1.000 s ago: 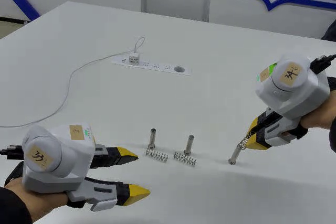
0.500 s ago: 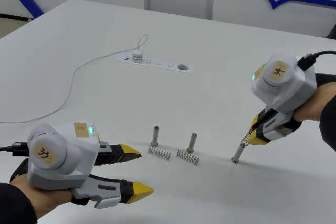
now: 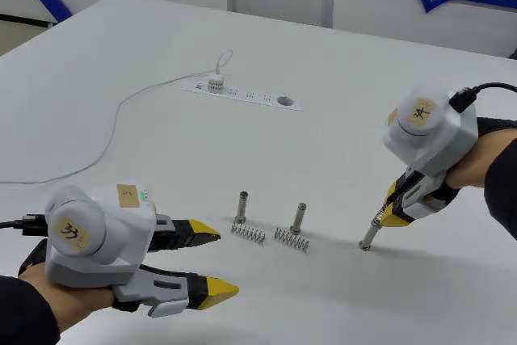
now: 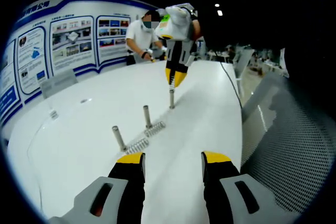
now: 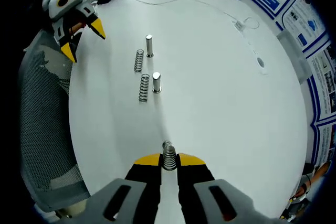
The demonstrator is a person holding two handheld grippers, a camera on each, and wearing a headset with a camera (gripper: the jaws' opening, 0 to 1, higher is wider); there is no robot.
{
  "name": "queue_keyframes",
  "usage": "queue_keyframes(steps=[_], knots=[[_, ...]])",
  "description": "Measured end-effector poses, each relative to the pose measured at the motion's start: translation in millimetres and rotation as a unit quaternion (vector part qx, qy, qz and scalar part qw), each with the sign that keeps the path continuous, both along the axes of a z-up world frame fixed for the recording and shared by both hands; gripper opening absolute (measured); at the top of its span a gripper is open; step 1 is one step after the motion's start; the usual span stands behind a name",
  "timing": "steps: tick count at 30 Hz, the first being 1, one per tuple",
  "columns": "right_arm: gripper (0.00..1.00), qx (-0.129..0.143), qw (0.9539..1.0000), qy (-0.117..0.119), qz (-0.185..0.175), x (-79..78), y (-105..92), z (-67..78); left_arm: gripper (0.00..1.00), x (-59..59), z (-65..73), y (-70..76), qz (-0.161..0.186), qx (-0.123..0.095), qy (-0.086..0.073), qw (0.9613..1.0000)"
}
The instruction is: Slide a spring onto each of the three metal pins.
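Yellow-tipped and clamped tight, our right gripper (image 3: 393, 214) pinches a spring (image 5: 168, 157) between its jaws, and the coil sticks out past the tips. We take the middle pin (image 3: 298, 217) as our mark; it stands upright on the white table (image 3: 121, 54).

To the right of the middle pin, near but apart, the tilted pin (image 3: 369, 236) leans with its top toward the right gripper. The free end of the spring meets that top, but we cannot tell whether the coil is over the pin. To the left of the middle pin, near it, the left pin (image 3: 241, 206) stands upright too.

Two loose springs lie flat on the table, on our side of the mark. The near spring (image 3: 292, 239) lies just beside the middle pin's foot. The far spring (image 3: 249, 233) lies further left, just beside the left pin's foot.

Well to the left of the middle pin and closer to us, our left gripper (image 3: 220, 262) hovers with its jaws spread wide and nothing between them. Its tips point toward the row of pins. Beyond the middle pin, well apart from it, a power strip (image 3: 242, 93) sits on the table, and a thin cable (image 3: 115, 123) runs off from it to the left.
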State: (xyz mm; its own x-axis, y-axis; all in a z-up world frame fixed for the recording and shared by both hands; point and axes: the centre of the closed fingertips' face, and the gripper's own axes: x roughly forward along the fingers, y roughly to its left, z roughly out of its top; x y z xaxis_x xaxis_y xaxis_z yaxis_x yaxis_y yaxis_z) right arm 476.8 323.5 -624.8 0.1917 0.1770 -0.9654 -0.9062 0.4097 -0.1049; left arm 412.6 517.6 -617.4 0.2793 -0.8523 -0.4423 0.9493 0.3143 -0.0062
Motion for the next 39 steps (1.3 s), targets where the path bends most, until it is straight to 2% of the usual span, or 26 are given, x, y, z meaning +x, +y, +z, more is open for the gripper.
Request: queue_keyframes(steps=[11, 23, 32, 39], knots=[[0.12, -0.014, 0.9998, 0.010, -0.004, 6.5, -1.3, -21.3, 0.44, 0.0, -0.5, 0.1, -0.001, 0.001, 0.000, 1.0000], [0.12, -0.019, 0.9994, 0.025, -0.015, 6.6, -2.0, -41.8, 0.44, 0.4, 0.1, 1.3, 0.001, 0.000, 0.000, 1.0000], [0.13, -0.017, 0.9993, 0.027, -0.018, 4.2, -2.9, -47.7, 0.44, 0.4, 0.3, 1.5, 0.001, 0.001, 0.001, 1.0000], [0.17, -0.017, 0.9995, 0.018, -0.017, 3.4, -4.2, -42.7, 0.44, 0.5, 1.0, 1.5, 0.000, 0.001, 0.000, 1.0000]])
